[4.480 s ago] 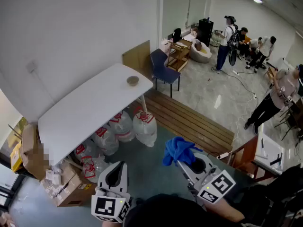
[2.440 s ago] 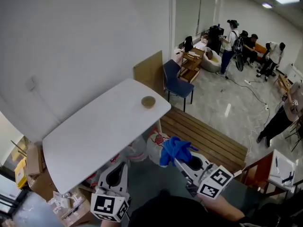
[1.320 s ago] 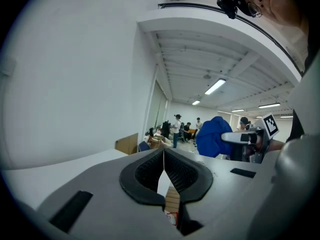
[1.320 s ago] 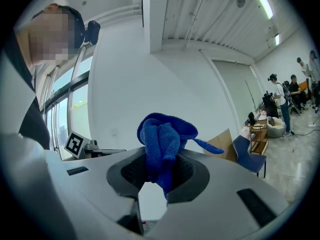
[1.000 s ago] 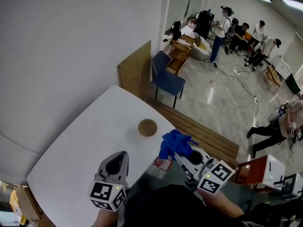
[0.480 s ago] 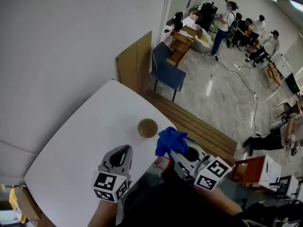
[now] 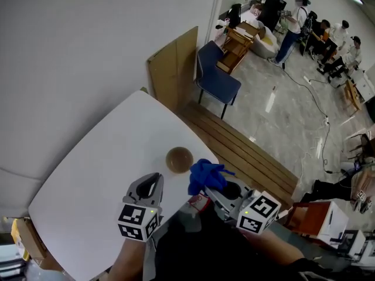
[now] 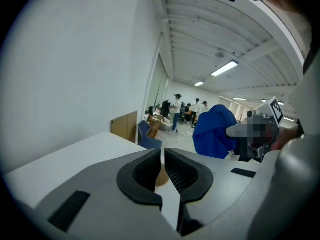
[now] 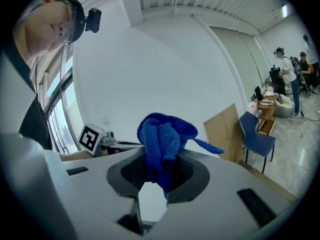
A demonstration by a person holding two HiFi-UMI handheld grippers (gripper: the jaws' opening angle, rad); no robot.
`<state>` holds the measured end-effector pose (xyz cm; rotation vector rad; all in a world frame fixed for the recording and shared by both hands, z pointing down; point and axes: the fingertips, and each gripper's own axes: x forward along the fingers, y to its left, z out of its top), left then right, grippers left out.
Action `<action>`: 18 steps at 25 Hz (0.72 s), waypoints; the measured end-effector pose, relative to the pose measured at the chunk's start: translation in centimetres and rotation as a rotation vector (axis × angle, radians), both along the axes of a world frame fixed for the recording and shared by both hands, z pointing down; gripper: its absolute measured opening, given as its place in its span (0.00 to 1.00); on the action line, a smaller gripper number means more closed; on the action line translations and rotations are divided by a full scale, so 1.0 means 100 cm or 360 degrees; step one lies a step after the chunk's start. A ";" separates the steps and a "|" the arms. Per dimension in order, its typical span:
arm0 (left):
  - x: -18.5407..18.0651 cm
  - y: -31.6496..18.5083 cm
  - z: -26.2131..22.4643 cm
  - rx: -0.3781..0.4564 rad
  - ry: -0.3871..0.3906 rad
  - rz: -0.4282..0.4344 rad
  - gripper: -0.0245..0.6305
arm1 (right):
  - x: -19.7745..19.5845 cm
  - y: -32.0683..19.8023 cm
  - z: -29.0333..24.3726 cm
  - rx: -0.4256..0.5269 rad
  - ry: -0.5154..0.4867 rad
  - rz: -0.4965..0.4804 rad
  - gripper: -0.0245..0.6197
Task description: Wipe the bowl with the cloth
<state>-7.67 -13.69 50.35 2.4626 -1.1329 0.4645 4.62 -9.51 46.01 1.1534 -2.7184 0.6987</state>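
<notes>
Pinching bunched fuzzy blue cloth [image 9: 161,136] — right gripper [image 7: 213,188] fingers; left gripper [image 8: 163,158] fingers closed, empty.

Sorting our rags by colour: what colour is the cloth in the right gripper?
Blue; the cloth shows best in the right gripper view.

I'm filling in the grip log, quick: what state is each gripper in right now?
Left gripper: jaws shut, nothing between them.
Right gripper: jaws shut on the blue cloth.
</notes>
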 end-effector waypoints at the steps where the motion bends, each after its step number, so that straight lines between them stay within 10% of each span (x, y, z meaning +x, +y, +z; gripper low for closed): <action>1: 0.004 -0.003 0.007 -0.0029 -0.0004 -0.0015 0.07 | 0.002 -0.003 0.004 -0.0012 0.0002 -0.0022 0.15; 18: 0.024 -0.054 0.141 -0.0411 -0.0096 -0.0150 0.29 | -0.014 -0.053 0.094 -0.0269 0.0040 -0.0206 0.15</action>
